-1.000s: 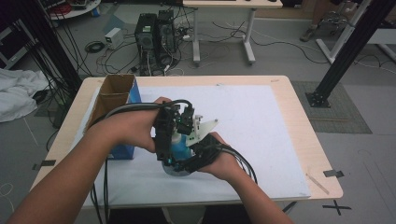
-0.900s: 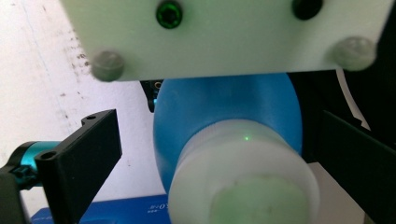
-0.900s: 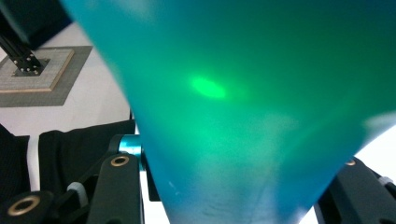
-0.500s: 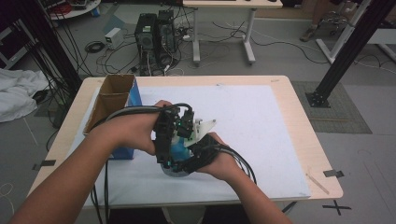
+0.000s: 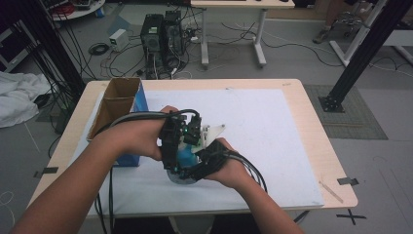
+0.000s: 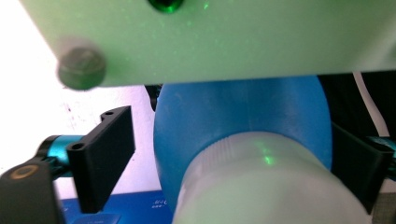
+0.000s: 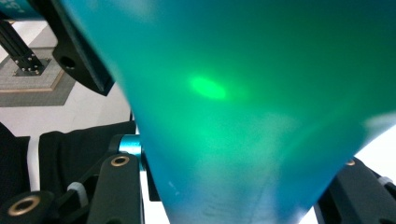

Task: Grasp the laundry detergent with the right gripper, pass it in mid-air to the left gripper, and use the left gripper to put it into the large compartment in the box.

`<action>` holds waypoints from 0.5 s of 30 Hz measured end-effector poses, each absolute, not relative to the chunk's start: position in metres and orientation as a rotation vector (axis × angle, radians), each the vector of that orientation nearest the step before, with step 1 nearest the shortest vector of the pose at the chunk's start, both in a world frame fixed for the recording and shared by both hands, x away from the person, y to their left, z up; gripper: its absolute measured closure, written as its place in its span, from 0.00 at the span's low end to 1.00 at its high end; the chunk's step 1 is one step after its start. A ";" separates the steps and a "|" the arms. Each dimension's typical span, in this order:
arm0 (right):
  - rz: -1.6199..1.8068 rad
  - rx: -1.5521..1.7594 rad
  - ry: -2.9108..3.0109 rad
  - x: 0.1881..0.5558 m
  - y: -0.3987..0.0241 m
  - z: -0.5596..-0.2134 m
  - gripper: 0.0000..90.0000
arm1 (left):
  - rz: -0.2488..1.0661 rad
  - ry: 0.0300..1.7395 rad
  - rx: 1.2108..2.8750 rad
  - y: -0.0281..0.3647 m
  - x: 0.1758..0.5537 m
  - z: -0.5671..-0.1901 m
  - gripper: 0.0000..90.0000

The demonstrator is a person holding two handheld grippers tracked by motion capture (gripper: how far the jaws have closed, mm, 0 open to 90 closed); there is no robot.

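A blue bottle point(image 5: 184, 157) with a white ribbed cap point(image 6: 261, 186) is held above the white sheet near the table's front. My right gripper point(image 5: 196, 166) is shut on the bottle's blue body point(image 7: 243, 93), its jaws on either side of it. My left gripper point(image 5: 178, 140) comes in from the left, with the cap between its jaws point(image 6: 231, 135). Its jaws have just been closing; a gap still shows between the left jaw and the cap. The pale plate point(image 6: 210, 37) of the other gripper hangs just beyond the bottle.
An open cardboard box with a blue side point(image 5: 117, 105) stands at the table's left, close to my left forearm. A white sheet point(image 5: 263, 122) covers most of the wooden table point(image 5: 316, 141). Cables trail from both grippers toward the front edge.
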State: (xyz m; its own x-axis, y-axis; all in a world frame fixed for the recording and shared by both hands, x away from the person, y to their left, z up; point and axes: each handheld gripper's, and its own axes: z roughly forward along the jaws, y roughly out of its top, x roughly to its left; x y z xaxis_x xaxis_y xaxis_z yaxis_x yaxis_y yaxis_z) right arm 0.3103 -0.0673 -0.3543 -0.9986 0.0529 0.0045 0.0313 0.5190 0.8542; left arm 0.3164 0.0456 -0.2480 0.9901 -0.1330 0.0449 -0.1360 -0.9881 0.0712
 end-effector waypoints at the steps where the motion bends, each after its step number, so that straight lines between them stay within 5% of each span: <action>1: 1.528 0.075 2.719 0.310 -0.067 -0.354 0.52 | 0.061 -0.207 3.060 0.046 0.316 -0.248 0.14; 4: 1.528 0.079 2.719 0.310 -0.067 -0.354 0.52 | 0.048 -0.214 3.065 0.044 0.315 -0.248 0.14; 8: 1.536 0.082 2.716 0.310 -0.066 -0.354 0.52 | 0.026 -0.229 3.073 0.045 0.315 -0.249 0.26; 15: 1.536 0.081 2.719 0.310 -0.065 -0.355 0.52 | 0.031 -0.225 3.064 0.045 0.315 -0.248 0.26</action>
State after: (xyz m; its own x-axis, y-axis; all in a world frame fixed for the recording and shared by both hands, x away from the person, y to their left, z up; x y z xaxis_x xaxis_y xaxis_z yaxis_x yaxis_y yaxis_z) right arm 0.3102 -0.0648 -0.3547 -0.9985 0.0537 0.0098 0.0361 0.5148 0.8565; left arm 0.3151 0.0447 -0.2482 0.9891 -0.1451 0.0252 -0.1465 -0.9869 0.0674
